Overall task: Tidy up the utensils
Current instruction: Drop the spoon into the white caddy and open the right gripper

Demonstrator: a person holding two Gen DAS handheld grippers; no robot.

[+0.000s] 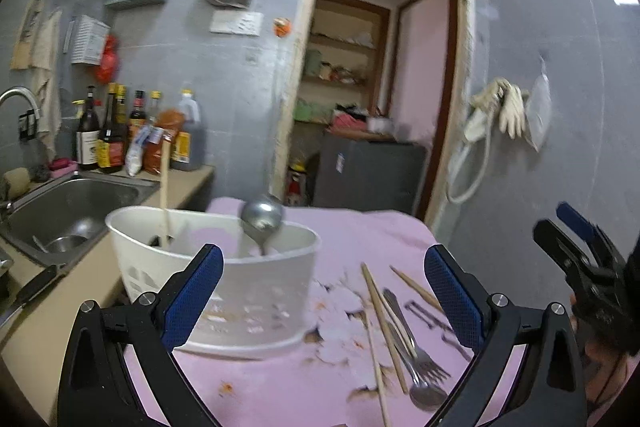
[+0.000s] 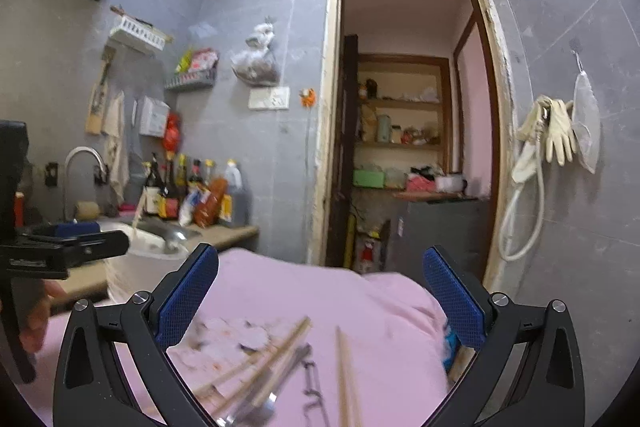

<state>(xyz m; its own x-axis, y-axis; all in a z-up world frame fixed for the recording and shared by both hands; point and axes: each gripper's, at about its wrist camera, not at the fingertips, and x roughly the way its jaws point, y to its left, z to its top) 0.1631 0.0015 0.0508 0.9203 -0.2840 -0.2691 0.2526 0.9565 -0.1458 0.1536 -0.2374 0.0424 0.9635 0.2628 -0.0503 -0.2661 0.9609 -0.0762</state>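
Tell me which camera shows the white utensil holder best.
The left wrist view: the white utensil holder sits whole between that gripper's open jaws, a ladle standing in it. The right wrist view shows only a blurred edge of it behind the left gripper.

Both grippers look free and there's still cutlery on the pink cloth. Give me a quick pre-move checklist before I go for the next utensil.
1. Left gripper open and empty: ok.
2. Right gripper open and empty: ok.
3. White holder upright on the pink cloth, room inside: ok; a ladle and a wooden stick already stand in it.
4. Utensils reachable: ok; chopsticks, fork and spoon lie loose on the cloth.
5. Pieces separated for a clean pick: not ok; they overlap.
6. Sharpness of the right wrist view: not ok; blurred.
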